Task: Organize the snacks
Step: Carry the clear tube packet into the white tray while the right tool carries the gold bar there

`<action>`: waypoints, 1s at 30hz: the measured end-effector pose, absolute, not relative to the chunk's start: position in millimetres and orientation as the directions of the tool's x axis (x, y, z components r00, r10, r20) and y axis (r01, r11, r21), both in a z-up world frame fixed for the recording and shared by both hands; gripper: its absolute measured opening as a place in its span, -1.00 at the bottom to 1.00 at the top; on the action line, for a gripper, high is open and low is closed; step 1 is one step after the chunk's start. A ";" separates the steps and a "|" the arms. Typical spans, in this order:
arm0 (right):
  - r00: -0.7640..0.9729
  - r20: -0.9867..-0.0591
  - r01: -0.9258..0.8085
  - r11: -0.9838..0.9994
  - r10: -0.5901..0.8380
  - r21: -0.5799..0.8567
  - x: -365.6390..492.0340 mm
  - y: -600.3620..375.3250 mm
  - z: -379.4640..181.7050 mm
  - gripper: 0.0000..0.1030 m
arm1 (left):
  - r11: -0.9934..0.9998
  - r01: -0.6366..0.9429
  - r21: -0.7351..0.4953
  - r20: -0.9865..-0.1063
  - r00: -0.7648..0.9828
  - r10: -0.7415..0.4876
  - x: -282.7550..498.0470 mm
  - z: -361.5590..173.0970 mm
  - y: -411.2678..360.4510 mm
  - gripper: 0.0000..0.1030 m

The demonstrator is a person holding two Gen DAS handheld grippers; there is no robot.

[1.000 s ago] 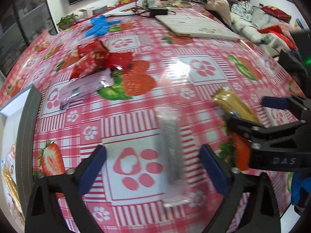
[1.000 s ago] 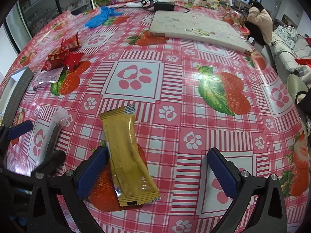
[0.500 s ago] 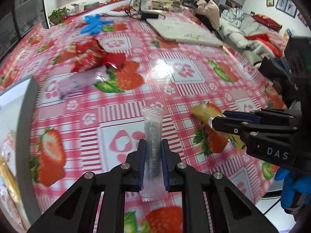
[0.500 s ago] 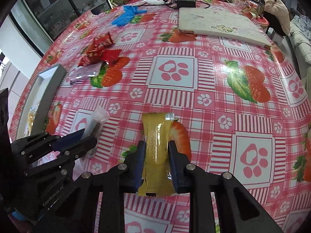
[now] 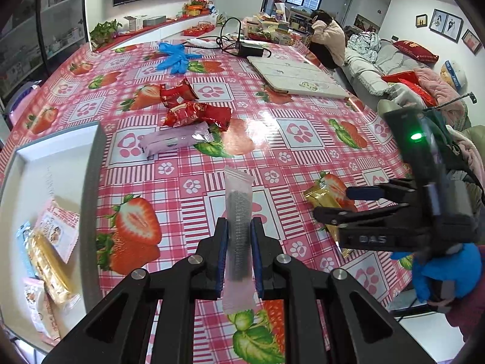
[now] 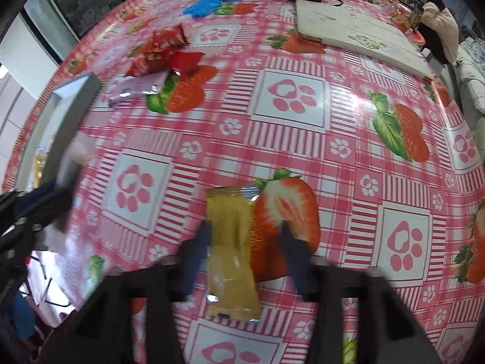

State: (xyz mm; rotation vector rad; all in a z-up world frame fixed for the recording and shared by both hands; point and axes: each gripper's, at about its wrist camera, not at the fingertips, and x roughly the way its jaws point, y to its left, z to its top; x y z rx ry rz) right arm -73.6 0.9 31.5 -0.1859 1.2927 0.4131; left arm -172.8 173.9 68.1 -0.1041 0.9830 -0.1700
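A grey tray at the table's left edge holds snack packets. The left gripper clamps a clear wafer packet, lifted off the table. The right gripper, jaws just reopening, straddles the gold snack packet lying on the table.

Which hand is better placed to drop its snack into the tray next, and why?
Left. The left gripper is shut on the clear packet, with the tray beside it. The right gripper has just been opening; the gold packet lies loose between its fingers.
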 end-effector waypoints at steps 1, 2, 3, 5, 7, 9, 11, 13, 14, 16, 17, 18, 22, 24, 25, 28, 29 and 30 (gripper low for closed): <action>0.216 -0.959 -0.399 0.913 0.184 0.085 -72.7 2.1 29.5 0.36 | 0.981 0.096 -0.167 -0.817 0.544 -0.192 -174.5 69.8 175.6 -0.67; 0.213 -0.962 -0.403 0.912 0.171 0.073 -71.7 4.2 26.7 0.36 | 0.981 0.095 -0.167 -0.815 0.546 -0.192 -175.8 71.9 176.7 -0.67; 0.225 -0.962 -0.414 0.909 0.154 0.048 -71.8 8.2 26.6 0.35 | 0.982 0.095 -0.166 -0.813 0.550 -0.191 -177.0 74.3 178.0 -0.67; 0.234 -0.964 -0.422 0.907 0.126 0.016 -72.6 13.7 26.7 0.18 | 0.982 0.093 -0.166 -0.806 0.561 -0.190 -180.9 81.5 183.0 -0.67; 0.237 -0.963 -0.429 0.903 0.128 0.015 -76.0 18.9 31.7 -0.52 | 0.982 0.090 -0.168 -0.797 0.573 -0.189 -184.5 89.6 190.6 -0.67; 0.231 -0.964 -0.432 0.902 0.130 0.018 -79.8 24.6 34.1 -0.55 | 0.981 0.088 -0.173 -0.792 0.579 -0.191 -187.5 97.1 199.3 -0.67; 0.221 -0.957 -0.437 0.896 0.187 0.074 -82.4 29.0 38.5 -0.55 | 0.981 0.081 -0.178 -0.786 0.588 -0.191 -189.8 106.8 212.0 -0.67; 0.222 -0.940 -0.458 0.879 0.258 0.133 -86.4 36.9 53.7 -0.55 | 0.982 0.066 -0.178 -0.781 0.598 -0.182 -191.1 117.7 228.1 -0.67; 0.233 -0.929 -0.480 0.864 0.289 0.148 -89.0 46.1 65.7 -0.55 | 0.983 0.055 -0.174 -0.777 0.606 -0.171 -191.7 123.7 237.1 -0.67; 0.251 -0.907 -0.526 0.834 0.339 0.167 -92.9 66.5 89.5 -0.55 | 0.988 0.025 -0.150 -0.766 0.629 -0.133 -193.4 136.5 258.2 -0.67; 0.253 -0.899 -0.540 0.823 0.357 0.175 -93.1 73.6 96.9 -0.55 | 0.990 0.011 -0.139 -0.760 0.640 -0.114 -194.3 141.2 267.4 -0.67; 0.255 -0.885 -0.565 0.803 0.389 0.190 -94.2 88.3 110.6 -0.55 | 0.992 -0.006 -0.127 -0.755 0.649 -0.093 -195.1 145.6 277.5 -0.67; 0.251 -0.859 -0.630 0.749 0.446 0.205 -93.0 137.3 139.2 -0.54 | 0.989 -0.105 -0.104 -0.748 0.664 -0.008 -199.3 153.9 324.6 -0.67; 0.252 -0.853 -0.655 0.729 0.457 0.197 -92.9 157.0 145.4 -0.54 | 0.984 -0.148 -0.102 -0.750 0.661 0.022 -201.1 152.8 344.7 -0.67; 0.244 -0.851 -0.666 0.718 0.466 0.202 -92.4 168.7 147.8 -0.54 | 0.980 -0.169 -0.104 -0.752 0.659 0.034 -202.4 150.6 356.1 -0.67; 0.194 -0.846 -0.682 0.688 0.497 0.248 -89.2 202.8 149.6 -0.54 | 0.970 -0.213 -0.114 -0.761 0.646 0.053 -203.5 139.9 378.3 -0.67; 0.182 -0.845 -0.684 0.683 0.502 0.258 -87.6 212.1 148.5 -0.54 | 0.967 -0.227 -0.117 -0.766 0.640 0.058 -203.0 134.8 384.3 -0.67; 0.170 -0.845 -0.686 0.677 0.507 0.268 -85.9 223.4 147.3 -0.54 | 0.964 -0.239 -0.119 -0.772 0.632 0.061 -202.1 129.4 389.5 -0.67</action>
